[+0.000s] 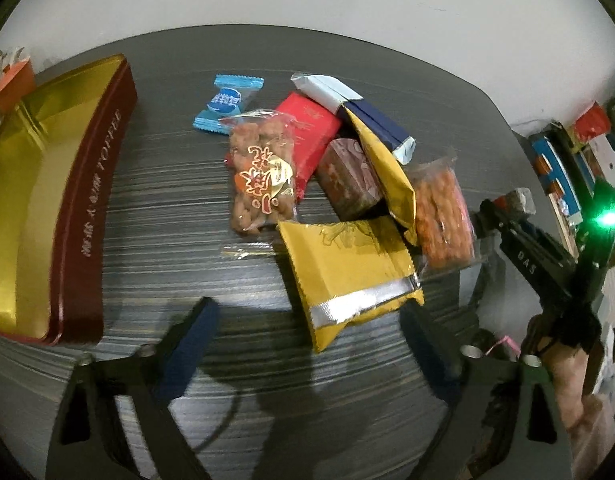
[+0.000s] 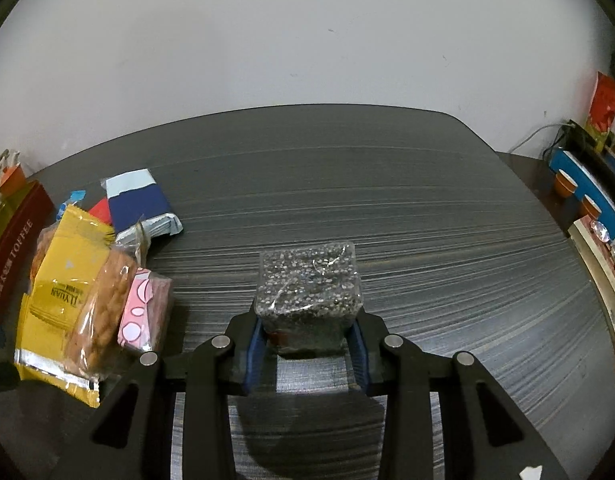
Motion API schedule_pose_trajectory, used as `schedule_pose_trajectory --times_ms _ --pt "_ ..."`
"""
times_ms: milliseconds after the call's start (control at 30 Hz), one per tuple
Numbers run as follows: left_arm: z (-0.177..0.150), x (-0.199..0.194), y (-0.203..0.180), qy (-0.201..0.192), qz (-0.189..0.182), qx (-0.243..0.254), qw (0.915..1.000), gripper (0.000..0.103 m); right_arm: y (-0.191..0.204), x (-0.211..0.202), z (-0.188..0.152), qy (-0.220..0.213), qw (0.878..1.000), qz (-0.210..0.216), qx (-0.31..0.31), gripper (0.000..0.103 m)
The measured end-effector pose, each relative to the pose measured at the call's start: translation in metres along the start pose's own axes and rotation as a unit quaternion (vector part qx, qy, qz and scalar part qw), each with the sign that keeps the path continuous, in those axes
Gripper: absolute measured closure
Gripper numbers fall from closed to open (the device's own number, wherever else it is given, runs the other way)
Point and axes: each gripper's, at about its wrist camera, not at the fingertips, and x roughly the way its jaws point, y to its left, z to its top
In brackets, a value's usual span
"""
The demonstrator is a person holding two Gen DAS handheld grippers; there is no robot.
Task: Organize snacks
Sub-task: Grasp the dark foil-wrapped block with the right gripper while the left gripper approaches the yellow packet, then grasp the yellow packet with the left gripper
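1. We see the grey striped worktop (image 1: 155, 216) carrying everything.
2. A gold-lined toffee tin (image 1: 67, 208) lies far left.
3. The snack pile (image 1: 327, 168) sits right of the tin, a yellow packet (image 1: 347, 276) nearest.
4. The left hand-held gripper (image 1: 307, 336) stands wide and empty before that packet.
5. The right hand-held gripper (image 2: 307, 344) is clamped narrowly on a clear-wrapped sesame block (image 2: 309, 284).

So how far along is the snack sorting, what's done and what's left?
Little looks done: the gold toffee tin shows no snacks in the part visible. In hand: the right gripper is shut on a clear-wrapped sesame square. The left gripper is open, empty, above the nearest yellow packet. Left: the pile, including the peanut bag, red packet and blue candy.
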Motion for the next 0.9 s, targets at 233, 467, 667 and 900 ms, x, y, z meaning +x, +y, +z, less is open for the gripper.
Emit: schedule_pose_trajectory --times_ms 233,467,667,900 --pt "0.004 0.016 -0.001 0.013 -0.011 -0.011 0.9998 0.032 -0.001 -0.001 -0.002 0.001 1.0 0.008 0.001 0.07" --pt "0.008 0.02 -0.01 0.005 -0.032 -0.008 0.9995 0.058 -0.002 -0.001 -0.002 0.005 1.0 0.014 -0.002 0.07" --pt "0.009 0.012 -0.021 -0.018 -0.031 0.015 0.9992 0.077 -0.003 0.002 -0.001 0.014 1.0 0.018 0.001 0.07" --pt "0.007 0.002 -0.023 -0.025 -0.035 0.024 0.9988 0.082 -0.002 0.004 -0.001 0.015 1.0 0.019 0.003 0.07"
